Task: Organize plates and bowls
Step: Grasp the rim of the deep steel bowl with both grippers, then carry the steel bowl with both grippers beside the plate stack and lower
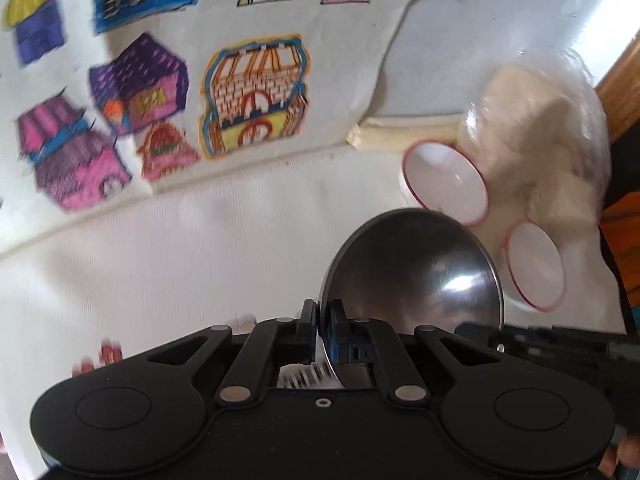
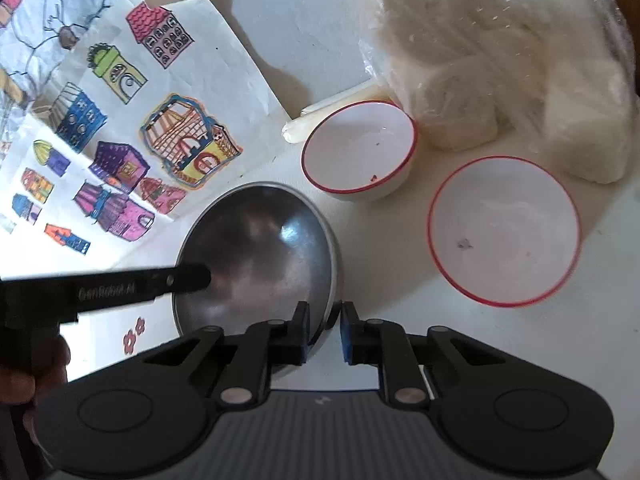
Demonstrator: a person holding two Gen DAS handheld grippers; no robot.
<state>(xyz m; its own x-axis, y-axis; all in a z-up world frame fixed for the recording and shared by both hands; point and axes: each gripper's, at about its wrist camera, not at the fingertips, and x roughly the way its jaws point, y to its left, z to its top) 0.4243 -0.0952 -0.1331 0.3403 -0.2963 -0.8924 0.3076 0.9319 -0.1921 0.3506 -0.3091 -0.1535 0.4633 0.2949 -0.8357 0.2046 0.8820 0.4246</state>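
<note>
A steel bowl [image 1: 412, 276] is tilted in the left wrist view, its rim pinched between the fingers of my left gripper [image 1: 322, 326], which is shut on it. In the right wrist view the same steel bowl [image 2: 260, 256] lies low at centre, with the left gripper [image 2: 188, 276] reaching in from the left. My right gripper [image 2: 324, 330] straddles the bowl's right rim with a small gap, not clamped. Two white bowls with red rims stand to the right: one farther [image 2: 360, 152] [image 1: 444, 182], one nearer [image 2: 504, 232] [image 1: 534, 266].
A paper sheet with coloured house drawings [image 2: 120, 128] [image 1: 160, 92] lies to the left on the white table [image 2: 392, 320]. A clear plastic bag of pale blocks [image 2: 500, 60] [image 1: 536, 128] sits behind the white bowls. A pale stick [image 2: 332, 108] lies beside the far bowl.
</note>
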